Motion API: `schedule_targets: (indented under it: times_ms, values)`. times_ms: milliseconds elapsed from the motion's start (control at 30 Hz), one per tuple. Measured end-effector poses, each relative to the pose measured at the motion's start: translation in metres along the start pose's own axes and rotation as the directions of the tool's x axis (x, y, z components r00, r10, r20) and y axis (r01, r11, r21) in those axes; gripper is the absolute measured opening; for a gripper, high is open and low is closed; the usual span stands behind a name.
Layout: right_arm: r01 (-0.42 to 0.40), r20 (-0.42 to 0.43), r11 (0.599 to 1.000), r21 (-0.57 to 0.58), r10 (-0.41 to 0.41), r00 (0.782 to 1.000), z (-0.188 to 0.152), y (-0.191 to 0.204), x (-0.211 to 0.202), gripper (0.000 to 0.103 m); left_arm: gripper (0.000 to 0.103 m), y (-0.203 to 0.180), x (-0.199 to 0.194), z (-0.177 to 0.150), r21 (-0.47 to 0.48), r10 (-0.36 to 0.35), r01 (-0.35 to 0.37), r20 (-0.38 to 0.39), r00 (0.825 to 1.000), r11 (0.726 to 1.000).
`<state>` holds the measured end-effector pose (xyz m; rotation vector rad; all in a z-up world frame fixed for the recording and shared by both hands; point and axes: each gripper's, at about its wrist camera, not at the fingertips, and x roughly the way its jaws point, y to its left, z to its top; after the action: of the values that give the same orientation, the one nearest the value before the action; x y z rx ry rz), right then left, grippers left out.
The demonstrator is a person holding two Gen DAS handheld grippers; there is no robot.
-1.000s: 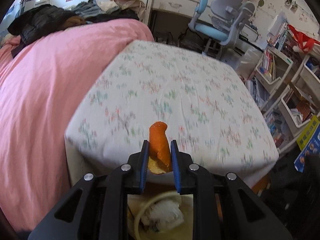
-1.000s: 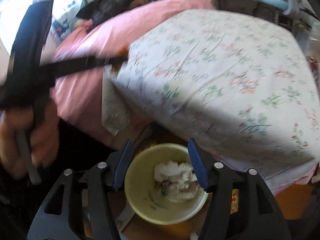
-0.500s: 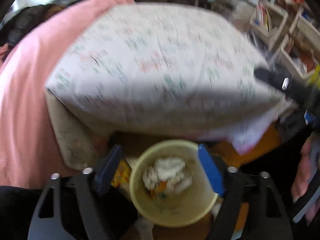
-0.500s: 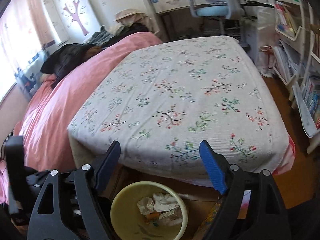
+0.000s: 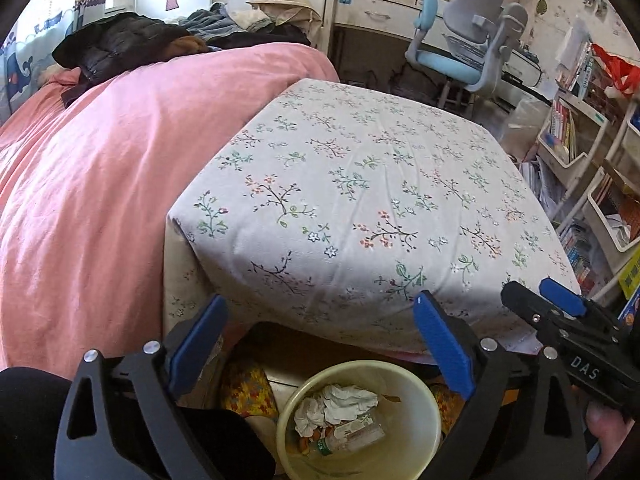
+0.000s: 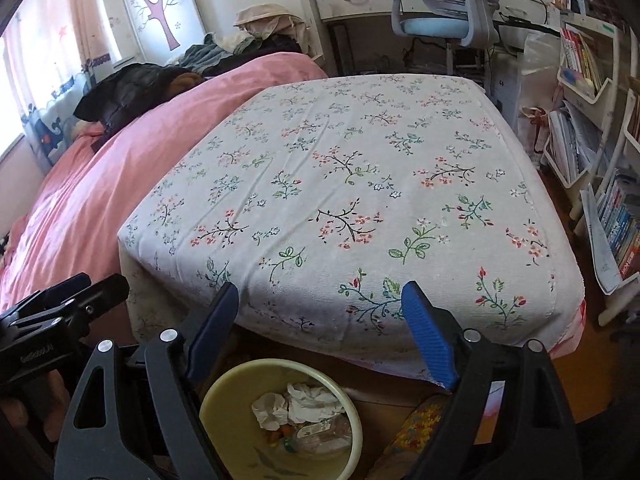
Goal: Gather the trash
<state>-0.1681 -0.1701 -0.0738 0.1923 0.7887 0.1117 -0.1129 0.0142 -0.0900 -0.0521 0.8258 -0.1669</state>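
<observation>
White letters "DAS" show on the black body of the right gripper [image 5: 560,304] where it enters the left wrist view at the right edge; small pale print on the left gripper's body in the right wrist view is too small to read.

A flowered sheet [image 5: 360,200] covers a raised, flat-topped block, and a pink blanket [image 5: 100,168] lies just beside it on the left. Dark clothes [image 5: 124,42] are heaped at the far end of the blanket. Beyond stand a white desk [image 5: 372,12] and a blue and grey chair [image 5: 464,52], with bookshelves [image 5: 576,136] along the right wall. A tree picture [image 6: 154,0] decorates the window.

The pale yellow bin [image 5: 404,424] sits on the floor below the near edge of the sheet. Inside it lie crumpled white tissue [image 5: 340,402], a clear plastic bottle [image 5: 352,436] and a bit of orange peel [image 5: 306,442].

The left gripper [image 5: 320,344] hangs above the bin, its blue-padded jaws spread wide with nothing between them. The right gripper [image 6: 320,328], just beside it, is spread equally wide and holds nothing. Both point over the bin toward the sheet.
</observation>
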Motion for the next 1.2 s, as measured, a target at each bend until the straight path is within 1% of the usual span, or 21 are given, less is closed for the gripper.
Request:
schedule_targets:
  times_ms: [100,167,433,633,1200]
  values:
    - [0.004,0.015,1.000,0.003,-0.004,1.000,0.001,-0.001,-0.003,0.080,0.093,0.001,-0.001,0.000,-0.002,0.018,-0.017,0.013,1.000,1.000]
    - [0.005,0.023,1.000,0.005,-0.006,1.000,0.001,-0.002,-0.004,0.080,0.095,0.002,-0.001,0.000,-0.006,0.042,-0.042,0.027,0.999,0.999]
    - [0.014,0.052,1.000,0.004,-0.014,0.999,0.003,-0.002,-0.010,0.081,0.095,0.008,-0.001,0.002,-0.027,0.076,-0.075,0.029,0.997,0.997]
    - [0.021,0.069,1.000,-0.010,-0.021,0.997,0.004,0.000,-0.012,0.081,0.095,0.009,-0.001,0.002,-0.029,0.082,-0.081,0.031,0.996,0.996]
    - [0.031,0.085,0.999,-0.029,-0.029,0.996,0.003,0.004,-0.013,0.082,0.095,0.012,-0.002,0.004,-0.041,0.104,-0.103,0.037,0.994,0.994]
